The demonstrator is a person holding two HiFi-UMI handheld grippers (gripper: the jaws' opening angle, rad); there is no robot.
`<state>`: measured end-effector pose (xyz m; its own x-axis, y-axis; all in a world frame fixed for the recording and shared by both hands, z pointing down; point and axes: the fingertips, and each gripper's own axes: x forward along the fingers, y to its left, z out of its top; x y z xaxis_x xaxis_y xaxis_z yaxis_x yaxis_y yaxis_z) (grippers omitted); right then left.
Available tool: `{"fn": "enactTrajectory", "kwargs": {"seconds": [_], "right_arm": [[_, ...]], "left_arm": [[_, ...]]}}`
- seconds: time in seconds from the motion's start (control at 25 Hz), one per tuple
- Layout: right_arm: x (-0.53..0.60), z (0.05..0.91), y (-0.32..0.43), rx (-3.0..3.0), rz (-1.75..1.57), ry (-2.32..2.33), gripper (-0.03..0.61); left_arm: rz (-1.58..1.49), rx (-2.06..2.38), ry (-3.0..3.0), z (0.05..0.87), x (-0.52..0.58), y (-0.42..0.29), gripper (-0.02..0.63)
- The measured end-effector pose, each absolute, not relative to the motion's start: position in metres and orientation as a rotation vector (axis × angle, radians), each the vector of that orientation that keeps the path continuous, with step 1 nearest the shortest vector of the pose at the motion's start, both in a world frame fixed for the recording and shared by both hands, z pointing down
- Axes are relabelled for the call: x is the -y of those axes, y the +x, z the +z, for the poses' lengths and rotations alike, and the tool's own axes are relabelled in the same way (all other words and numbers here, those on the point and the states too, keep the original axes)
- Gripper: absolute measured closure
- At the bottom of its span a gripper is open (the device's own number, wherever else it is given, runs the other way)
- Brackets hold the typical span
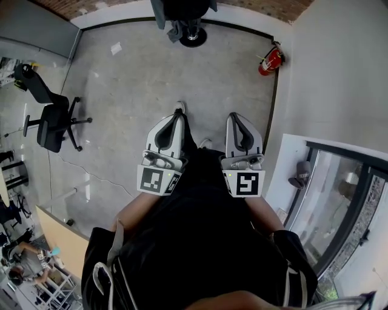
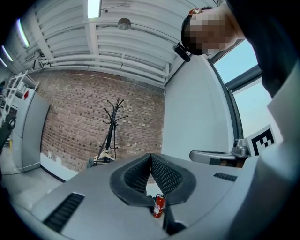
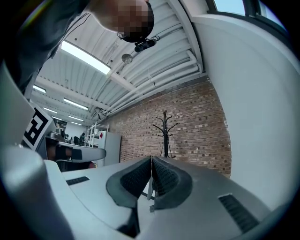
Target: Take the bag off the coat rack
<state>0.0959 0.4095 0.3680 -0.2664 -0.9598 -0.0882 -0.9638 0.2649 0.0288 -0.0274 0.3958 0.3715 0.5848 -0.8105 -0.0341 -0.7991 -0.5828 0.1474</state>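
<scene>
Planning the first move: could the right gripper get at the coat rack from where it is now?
Probably not yet. The right gripper, fingers shut, is near the person's body, while the coat rack stands well off by the brick wall. Open floor lies between, so walking closer looks unobstructed.

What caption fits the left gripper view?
Shut left gripper points toward a coat rack by the brick wall.

A slim black coat rack (image 3: 165, 133) is seen upright before the brick wall (image 3: 201, 117), with hooked branches spread at its top. In the head view, at twelve o'clock, its round base (image 1: 193, 37) is partly covered by a dark grey shape (image 1: 182, 9), possibly the bag.
</scene>
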Motion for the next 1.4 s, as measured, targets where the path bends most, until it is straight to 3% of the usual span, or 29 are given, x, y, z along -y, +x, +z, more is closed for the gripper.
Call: {"fn": "enactTrajectory", "kwargs": {"seconds": [0.84,1.4], "right_arm": [[-0.351,0.421,0.149,-2.470,-0.096,-2.063,0.558],[-0.144,0.452,0.108,-2.518,-0.276,-2.083,0.558]], "left_arm": [[-0.224,1.378,2.740,0.356,-0.281,-0.007,0.595],[-0.171,1.372,2.691,0.388,-0.071,-0.057,0.595]]}}
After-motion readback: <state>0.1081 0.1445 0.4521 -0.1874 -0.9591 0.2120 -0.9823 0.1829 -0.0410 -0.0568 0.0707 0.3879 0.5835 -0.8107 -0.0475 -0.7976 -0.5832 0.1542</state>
